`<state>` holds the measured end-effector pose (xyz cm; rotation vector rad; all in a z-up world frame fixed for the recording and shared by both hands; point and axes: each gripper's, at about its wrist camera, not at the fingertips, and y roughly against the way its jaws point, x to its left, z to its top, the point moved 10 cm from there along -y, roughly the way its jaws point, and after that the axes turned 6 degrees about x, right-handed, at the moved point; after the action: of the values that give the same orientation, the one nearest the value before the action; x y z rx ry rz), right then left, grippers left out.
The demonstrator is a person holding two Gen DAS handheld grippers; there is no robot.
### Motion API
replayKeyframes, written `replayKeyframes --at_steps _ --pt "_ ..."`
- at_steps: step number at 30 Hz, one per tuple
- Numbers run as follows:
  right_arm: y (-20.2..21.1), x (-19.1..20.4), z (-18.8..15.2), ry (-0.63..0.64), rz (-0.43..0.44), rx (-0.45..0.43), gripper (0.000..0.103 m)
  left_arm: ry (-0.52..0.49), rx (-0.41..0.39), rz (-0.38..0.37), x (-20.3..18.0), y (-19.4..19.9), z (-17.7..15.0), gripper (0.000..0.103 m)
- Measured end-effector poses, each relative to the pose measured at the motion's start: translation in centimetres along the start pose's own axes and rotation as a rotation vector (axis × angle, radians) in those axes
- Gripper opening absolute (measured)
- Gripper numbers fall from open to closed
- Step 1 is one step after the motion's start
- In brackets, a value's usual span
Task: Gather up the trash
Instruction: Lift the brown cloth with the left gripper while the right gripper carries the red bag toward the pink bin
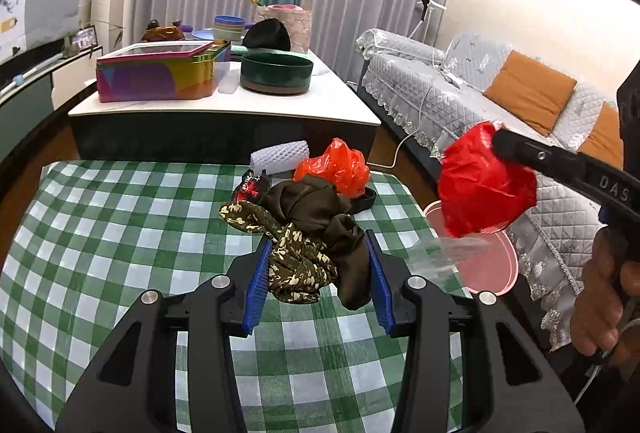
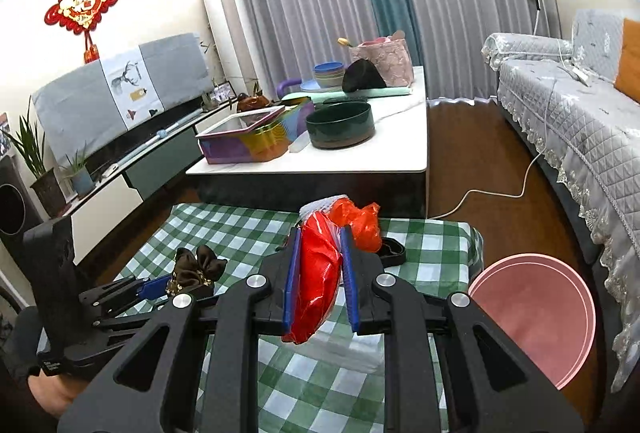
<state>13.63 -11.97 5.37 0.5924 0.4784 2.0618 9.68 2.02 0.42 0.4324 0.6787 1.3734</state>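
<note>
My left gripper (image 1: 317, 237) is shut on a bundle of brown and leaf-patterned cloth (image 1: 308, 249) just above the green checked table (image 1: 120, 225). The right wrist view shows that gripper (image 2: 160, 287) low at the left with the cloth (image 2: 198, 269) in it. My right gripper (image 2: 322, 231) is shut on a crumpled red plastic bag (image 2: 316, 285). In the left wrist view the red bag (image 1: 484, 181) hangs off the table's right edge, above a round pink bin (image 1: 496, 269). An orange bag (image 1: 336, 165) lies at the table's far edge.
Next to the orange bag lie a white foam net (image 1: 280, 153), a red-and-black wrapper (image 1: 250, 187) and a black strap (image 1: 366, 197). The pink bin (image 2: 532, 317) stands on the floor between table and grey sofa (image 2: 580, 137). A white coffee table (image 2: 320, 161) with boxes and bowls stands beyond.
</note>
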Motion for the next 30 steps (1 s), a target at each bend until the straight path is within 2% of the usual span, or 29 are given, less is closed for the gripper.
replayKeyframes --at_steps 9,19,30 --pt "-2.6 0.6 -1.3 0.031 0.015 0.046 0.02 0.005 0.014 -0.007 0.3 -0.8 -0.2 0.043" --pt "-5.4 -2.5 -1.7 -0.015 0.023 0.066 0.02 -0.007 0.05 0.006 0.3 -3.7 -0.4 0.043" --pt "-6.1 -4.9 -2.1 0.006 -0.041 0.069 0.02 -0.036 0.047 0.035 -0.7 -5.5 0.2 0.043"
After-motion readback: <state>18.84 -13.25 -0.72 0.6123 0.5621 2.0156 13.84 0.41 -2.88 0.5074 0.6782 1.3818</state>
